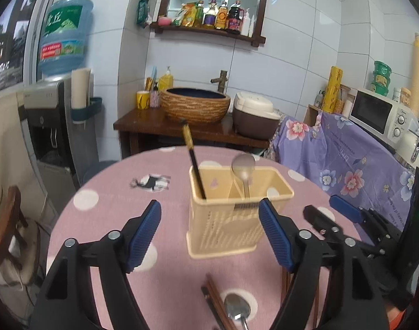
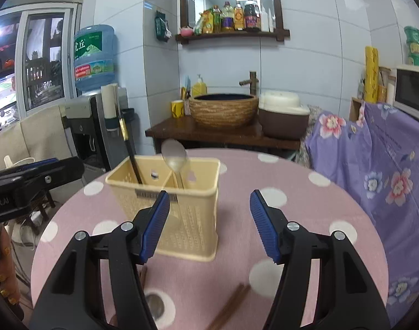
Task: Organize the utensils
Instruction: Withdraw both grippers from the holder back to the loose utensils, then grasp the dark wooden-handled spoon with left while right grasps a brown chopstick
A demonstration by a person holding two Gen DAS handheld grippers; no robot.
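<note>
A cream utensil holder point(image 1: 231, 217) stands on the pink dotted table point(image 1: 168, 283). It holds a black chopstick point(image 1: 194, 165) in its left compartment and a metal spoon point(image 1: 244, 170) in its right one. The holder also shows in the right wrist view point(image 2: 182, 209). My left gripper point(image 1: 209, 233) is open and empty just in front of the holder. A loose spoon point(image 1: 237, 310) and brown chopsticks point(image 1: 217, 302) lie on the table below it. My right gripper point(image 2: 209, 225) is open and empty near the holder's right front; brown chopsticks point(image 2: 228, 308) lie beneath it.
Behind the table is a wooden counter point(image 1: 143, 121) with a woven basin point(image 1: 195, 104) and a rice cooker point(image 1: 255, 115). A floral purple cloth point(image 1: 347, 159) covers furniture on the right, with a microwave point(image 1: 380, 112) above. A water dispenser point(image 1: 52, 110) stands at left.
</note>
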